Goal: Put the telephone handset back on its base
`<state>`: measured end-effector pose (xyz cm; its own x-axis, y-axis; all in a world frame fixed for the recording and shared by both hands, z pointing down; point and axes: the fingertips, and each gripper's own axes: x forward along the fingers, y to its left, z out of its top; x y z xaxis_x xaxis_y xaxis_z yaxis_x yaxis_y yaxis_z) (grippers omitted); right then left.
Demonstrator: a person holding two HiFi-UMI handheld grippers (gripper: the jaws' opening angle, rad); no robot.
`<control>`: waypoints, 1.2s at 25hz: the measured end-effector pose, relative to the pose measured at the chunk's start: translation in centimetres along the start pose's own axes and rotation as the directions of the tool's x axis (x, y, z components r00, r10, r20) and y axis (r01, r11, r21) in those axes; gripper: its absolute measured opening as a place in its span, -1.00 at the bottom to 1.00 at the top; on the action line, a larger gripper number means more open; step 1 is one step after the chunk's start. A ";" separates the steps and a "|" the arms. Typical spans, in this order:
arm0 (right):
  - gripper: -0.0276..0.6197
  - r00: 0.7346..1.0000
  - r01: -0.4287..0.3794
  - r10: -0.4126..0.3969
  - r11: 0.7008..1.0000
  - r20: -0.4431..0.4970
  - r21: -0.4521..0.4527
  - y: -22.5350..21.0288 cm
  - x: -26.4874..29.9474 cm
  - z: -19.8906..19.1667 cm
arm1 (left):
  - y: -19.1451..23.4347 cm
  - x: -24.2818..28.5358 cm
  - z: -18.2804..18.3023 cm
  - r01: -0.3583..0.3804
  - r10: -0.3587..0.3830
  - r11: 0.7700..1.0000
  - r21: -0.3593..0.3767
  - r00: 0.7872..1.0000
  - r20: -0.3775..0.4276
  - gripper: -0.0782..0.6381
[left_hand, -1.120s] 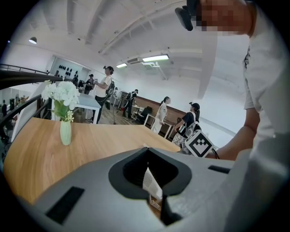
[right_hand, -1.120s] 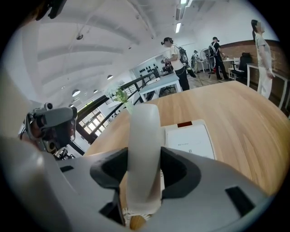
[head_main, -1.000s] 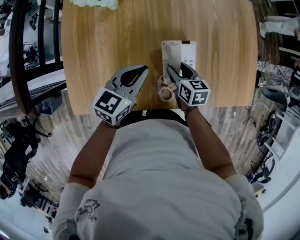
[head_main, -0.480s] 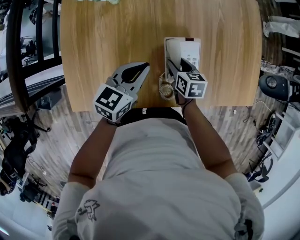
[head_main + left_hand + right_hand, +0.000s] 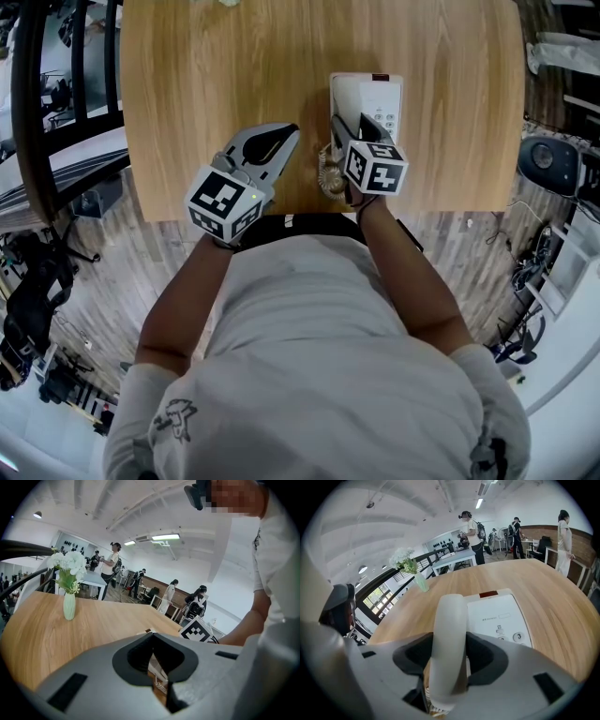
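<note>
Wood-grain counter (image 5: 187,75) carries the whole setup. At left, I read the left hand-held gripper (image 5: 289,134) as fully closed with nothing between its jaws. It hovers just beside the phone, idle. Next comes the coiled cord (image 5: 330,178), bunched near the counter's front edge. The right hand-held gripper (image 5: 354,127) is clamped across the white handset (image 5: 447,639), which lies lengthwise over the left side of the base (image 5: 386,98), with the keypad to its right. I cannot tell whether the handset touches the cradle.

I judge the step to be final placement. The next move calls for lowering the handset squarely into the cradle, then spreading the jaws and backing off without snagging the cord.

Count: two hand-held grippers, one handset, one base, one cord, one vase of flowers (image 5: 69,597).
</note>
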<state>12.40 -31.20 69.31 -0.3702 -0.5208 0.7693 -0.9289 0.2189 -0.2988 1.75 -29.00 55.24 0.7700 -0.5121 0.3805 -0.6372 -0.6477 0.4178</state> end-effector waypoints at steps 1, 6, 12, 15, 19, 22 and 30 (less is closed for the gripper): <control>-0.21 1.000 0.001 -0.001 1.000 0.001 -0.001 0.1 0.0 0.0 | 0.0 -0.1 0.0 0.001 -0.001 1.000 0.001 1.000 -0.001 -0.76; -0.16 1.000 0.000 0.000 1.000 0.024 -0.022 0.4 -0.4 0.8 | 0.0 -0.6 0.2 0.003 -0.003 1.000 0.007 1.000 -0.001 -0.76; -0.14 0.998 0.005 -0.003 0.999 0.067 -0.033 1.0 -2.1 1.6 | -0.3 -1.6 0.7 0.012 -0.012 1.000 0.029 1.000 0.008 -0.76; -0.14 0.995 0.012 -0.006 0.998 0.102 -0.058 1.7 -3.5 2.1 | -0.3 -2.3 1.0 0.009 -0.010 0.999 0.041 1.000 0.015 -0.76; -0.16 0.988 0.018 0.001 0.993 0.154 -0.119 3.1 -5.7 3.0 | -0.8 -3.2 1.9 0.018 -0.020 0.997 0.075 0.999 0.025 -0.76; -0.19 0.980 0.017 0.017 0.986 0.200 -0.165 4.8 -7.6 3.8 | -0.9 -4.5 2.6 0.019 -0.023 0.995 0.099 0.999 0.039 -0.76; -0.41 0.944 0.020 0.067 0.965 0.322 -0.260 8.6 -13.7 4.5 | -3.8 -8.5 4.5 0.068 -0.081 0.982 0.178 0.994 0.068 -0.76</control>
<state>9.41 -25.89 53.62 -0.4161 -0.7429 0.5244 -0.9008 0.4156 -0.1260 -2.23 -24.68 46.68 0.8197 -0.4947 0.2887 -0.5673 -0.7710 0.2895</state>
